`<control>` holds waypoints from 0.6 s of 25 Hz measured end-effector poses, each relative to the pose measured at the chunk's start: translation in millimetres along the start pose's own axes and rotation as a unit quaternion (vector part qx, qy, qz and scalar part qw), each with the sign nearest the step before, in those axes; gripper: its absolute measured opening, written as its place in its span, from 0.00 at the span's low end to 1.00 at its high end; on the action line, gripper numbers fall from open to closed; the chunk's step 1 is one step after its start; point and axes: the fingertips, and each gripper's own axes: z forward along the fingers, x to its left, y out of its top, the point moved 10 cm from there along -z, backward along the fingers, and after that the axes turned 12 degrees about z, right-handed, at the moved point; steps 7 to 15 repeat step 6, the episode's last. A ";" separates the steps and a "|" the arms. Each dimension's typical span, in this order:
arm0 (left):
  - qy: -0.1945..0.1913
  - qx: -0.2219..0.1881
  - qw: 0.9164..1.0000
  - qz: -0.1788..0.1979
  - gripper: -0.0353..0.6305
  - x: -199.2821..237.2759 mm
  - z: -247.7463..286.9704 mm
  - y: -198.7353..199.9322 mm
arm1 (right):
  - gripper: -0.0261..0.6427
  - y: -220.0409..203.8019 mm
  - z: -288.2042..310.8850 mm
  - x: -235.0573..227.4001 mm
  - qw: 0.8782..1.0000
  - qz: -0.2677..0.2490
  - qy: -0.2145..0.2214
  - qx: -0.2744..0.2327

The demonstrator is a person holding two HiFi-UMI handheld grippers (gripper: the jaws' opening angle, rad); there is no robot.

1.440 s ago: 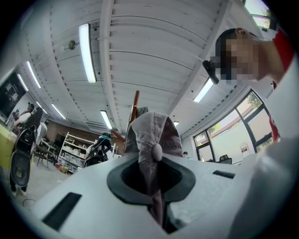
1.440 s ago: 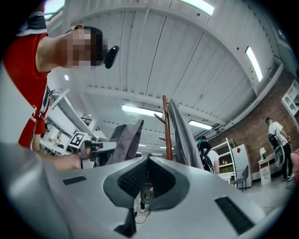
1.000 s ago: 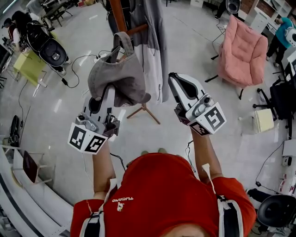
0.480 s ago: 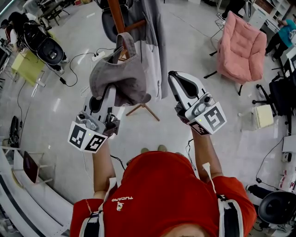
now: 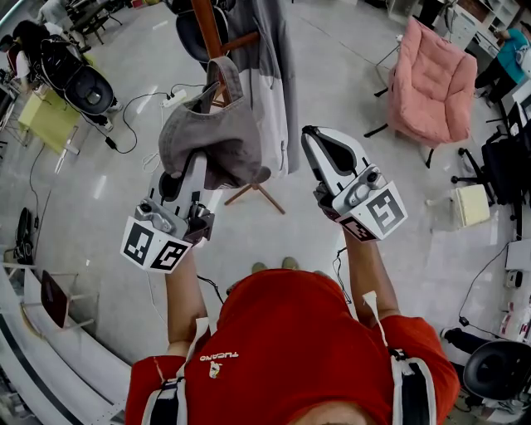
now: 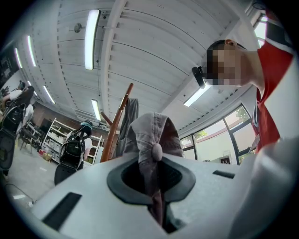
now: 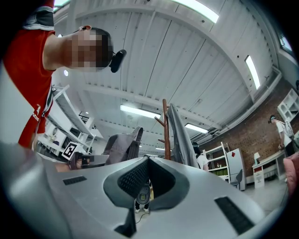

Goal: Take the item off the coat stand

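L gripper (image 5: 193, 164) is clamping shut on the grey cap (image 5: 211, 137): in the left gripper view the cloth is running down btwn the jaws, pinched tight, w/ the cap's top button (image 6: 156, 151) sitting just above them. Cap is hanging up in front of the person in the red shirt (image 5: 290, 349), its crown drooping over the L jaws and its back strap reaching up against the wooden coat stand (image 5: 207, 25); can't tell if the strap is hooked on a peg or only lying against the pole. A long grey garment (image 5: 274, 83) is hanging on the stand, just right of the cap. R gripper (image 5: 314, 141) is hovering beside the cap, not touching it, jaws together w/ nothing btwn them. A pink armchair (image 5: 431, 83) is standing well apart on the right.
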 end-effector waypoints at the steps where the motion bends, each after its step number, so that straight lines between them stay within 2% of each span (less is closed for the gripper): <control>1: 0.000 0.000 1.000 0.000 0.09 -0.3 0.2 -0.3 | 0.07 0.1 -0.5 -0.4 1.000 0.000 0.000 0.000; 15: 0.004 -0.003 1.000 -0.001 0.09 -3.3 0.6 -0.4 | 0.07 2.0 -4.8 -2.0 1.000 -0.002 0.001 -0.002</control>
